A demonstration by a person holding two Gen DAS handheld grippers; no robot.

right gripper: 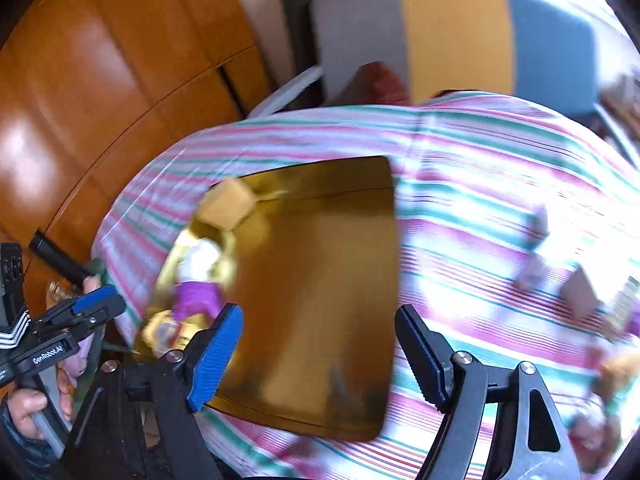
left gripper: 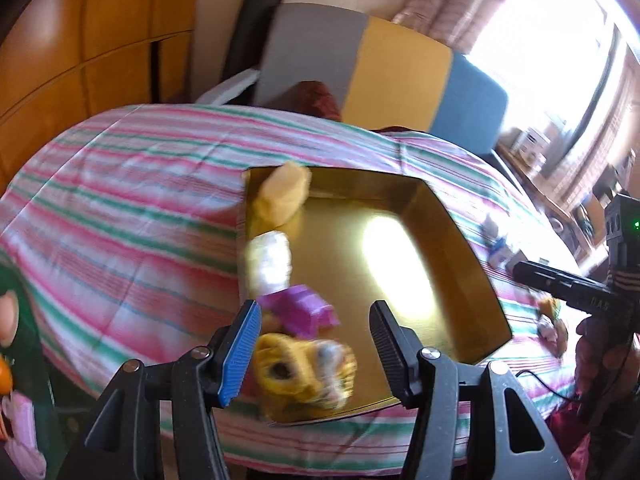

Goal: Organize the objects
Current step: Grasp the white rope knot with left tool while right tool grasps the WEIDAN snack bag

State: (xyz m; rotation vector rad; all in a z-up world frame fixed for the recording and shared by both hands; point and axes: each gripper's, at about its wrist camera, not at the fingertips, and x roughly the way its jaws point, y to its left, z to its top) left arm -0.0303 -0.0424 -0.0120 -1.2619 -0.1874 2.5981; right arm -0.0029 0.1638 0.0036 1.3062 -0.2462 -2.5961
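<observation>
A shallow gold tray (left gripper: 452, 224) lies on a striped bedspread. Along its left side sit a tan packet (left gripper: 285, 194), a white packet (left gripper: 269, 262), a purple packet (left gripper: 298, 312) and a yellow wrapped sweet (left gripper: 306, 376). My left gripper (left gripper: 316, 306) hangs open above the purple and yellow ones, its pads touching nothing. My right gripper (right gripper: 319, 312) is open and empty over the bare near part of the tray (right gripper: 320, 260). Each gripper shows side-on in the other's view: the right gripper (left gripper: 520, 270) and the left gripper (right gripper: 116, 300).
Several small loose items (right gripper: 580, 292) lie blurred on the striped bedspread (right gripper: 480, 168) right of the tray. A grey, yellow and blue headboard (left gripper: 396, 68) stands behind, a wooden wardrobe (left gripper: 80, 48) to the left, a bright window (left gripper: 560, 40) to the right.
</observation>
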